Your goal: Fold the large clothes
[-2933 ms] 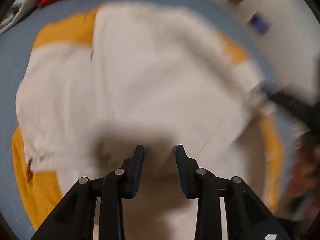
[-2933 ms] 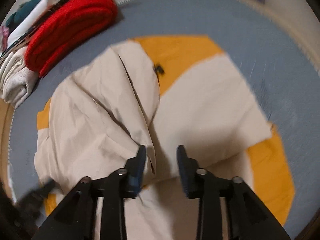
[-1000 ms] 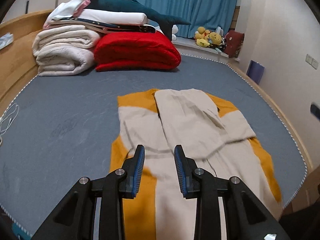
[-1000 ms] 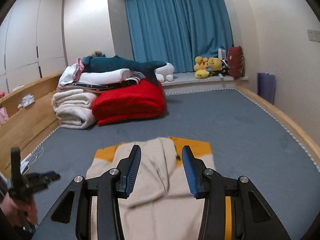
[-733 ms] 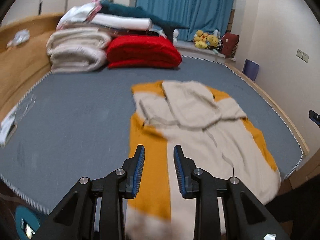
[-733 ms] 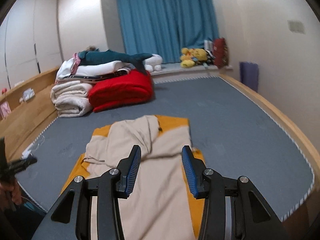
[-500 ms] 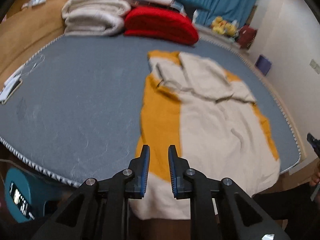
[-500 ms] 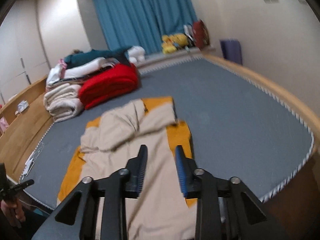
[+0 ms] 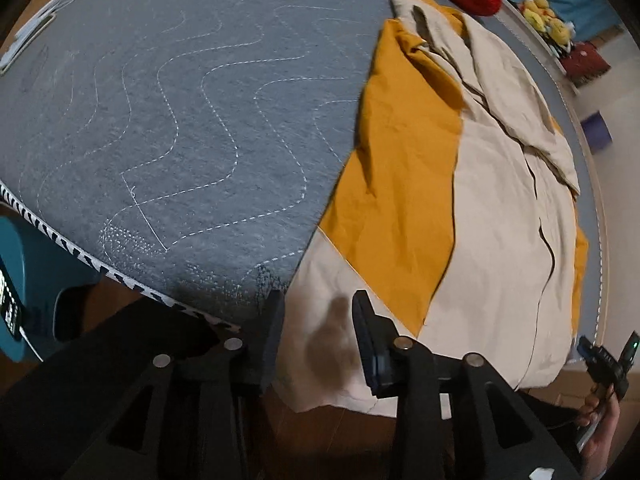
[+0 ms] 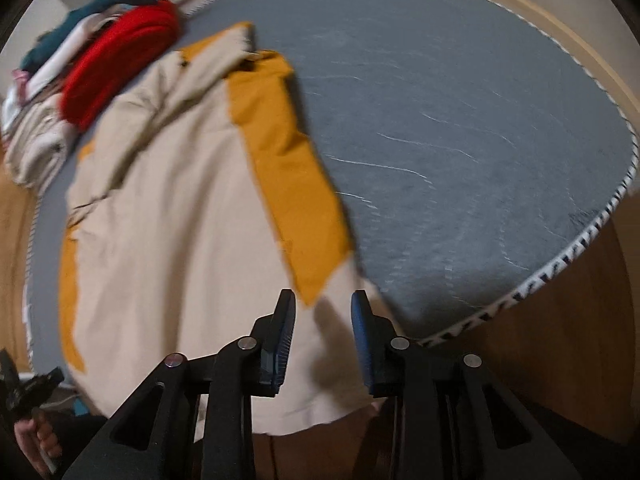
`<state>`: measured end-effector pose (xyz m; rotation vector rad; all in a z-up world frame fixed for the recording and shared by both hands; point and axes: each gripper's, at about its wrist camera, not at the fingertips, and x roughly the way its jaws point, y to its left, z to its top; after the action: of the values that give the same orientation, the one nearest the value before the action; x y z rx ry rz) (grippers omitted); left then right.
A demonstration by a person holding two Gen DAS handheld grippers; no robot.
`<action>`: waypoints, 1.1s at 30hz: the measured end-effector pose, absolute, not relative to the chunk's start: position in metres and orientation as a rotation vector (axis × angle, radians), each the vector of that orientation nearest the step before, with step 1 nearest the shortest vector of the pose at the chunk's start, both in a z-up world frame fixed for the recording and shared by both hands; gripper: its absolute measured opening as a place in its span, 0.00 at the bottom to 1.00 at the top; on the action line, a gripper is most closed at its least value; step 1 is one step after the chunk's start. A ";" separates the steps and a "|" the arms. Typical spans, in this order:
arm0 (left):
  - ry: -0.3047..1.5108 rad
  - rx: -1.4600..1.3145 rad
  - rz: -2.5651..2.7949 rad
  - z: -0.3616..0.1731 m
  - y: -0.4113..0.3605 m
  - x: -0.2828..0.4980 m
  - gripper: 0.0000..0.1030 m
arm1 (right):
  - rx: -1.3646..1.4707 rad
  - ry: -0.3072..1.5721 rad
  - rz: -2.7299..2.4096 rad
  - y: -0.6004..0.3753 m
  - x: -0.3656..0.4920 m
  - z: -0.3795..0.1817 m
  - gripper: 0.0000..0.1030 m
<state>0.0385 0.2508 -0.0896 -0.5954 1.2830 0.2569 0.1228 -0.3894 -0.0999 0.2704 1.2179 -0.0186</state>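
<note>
Left wrist view, left gripper (image 9: pixel 318 326): it was at the lower centre of the frame, jaws parted with a clear gap, nothing between them; it hung over the near left corner of the garment.
Left wrist view, garment (image 9: pixel 496 216): the beige and mustard garment lay flat in the right half of the frame, its hem hanging over the near edge of the bed.
Left wrist view, bed (image 9: pixel 180 112): a grey quilted cover filled the left of the frame.
Left wrist view, right gripper (image 9: pixel 608 360): it was seen small at the lower right edge; its jaws could not be told.
Right wrist view, right gripper (image 10: pixel 322 322): it was at the lower centre, jaws apart and holding nothing, above the near right corner of the garment (image 10: pixel 168 208).
Right wrist view, red blanket (image 10: pixel 116 64): folded, at the upper left, beyond the garment.
Right wrist view, left gripper (image 10: pixel 30 390): at the lower left edge, blurred.
</note>
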 end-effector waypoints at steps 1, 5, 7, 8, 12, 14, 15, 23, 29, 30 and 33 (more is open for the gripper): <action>1.285 -0.597 0.258 -0.091 0.250 0.039 0.34 | 0.282 1.226 -0.028 -0.391 0.125 -0.102 0.35; 1.318 -0.578 0.262 -0.101 0.246 0.042 0.38 | 0.284 1.260 -0.042 -0.393 0.130 -0.113 0.45; 1.328 -0.574 0.272 -0.107 0.249 0.043 0.40 | 0.269 1.273 -0.047 -0.391 0.133 -0.117 0.49; 1.330 -0.577 0.280 -0.109 0.251 0.043 0.41 | 0.261 1.280 -0.051 -0.390 0.134 -0.119 0.49; 1.324 -0.587 0.289 -0.114 0.257 0.042 0.42 | 0.255 1.302 -0.071 -0.392 0.138 -0.128 0.51; 1.324 -0.556 0.286 -0.115 0.254 0.043 0.42 | 0.254 1.308 -0.074 -0.393 0.138 -0.132 0.51; 1.325 -0.533 0.284 -0.115 0.251 0.044 0.42 | 0.238 1.309 -0.074 -0.391 0.138 -0.133 0.51; 1.326 -0.396 0.233 -0.113 0.232 0.051 0.30 | 0.143 1.289 -0.025 -0.375 0.135 -0.130 0.31; 1.295 -0.515 0.082 -0.099 0.227 0.043 0.23 | 0.197 1.224 0.040 -0.376 0.125 -0.104 0.09; 1.303 -0.503 0.079 -0.100 0.225 0.043 0.23 | 0.210 1.222 0.041 -0.379 0.123 -0.102 0.09; 1.340 -0.473 0.134 -0.110 0.226 0.046 0.23 | 0.231 1.290 0.010 -0.385 0.124 -0.116 0.11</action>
<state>0.0460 0.2263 -0.1103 -0.4731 1.3401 0.1341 0.1243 -0.3849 -0.1156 0.2312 1.2901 0.0100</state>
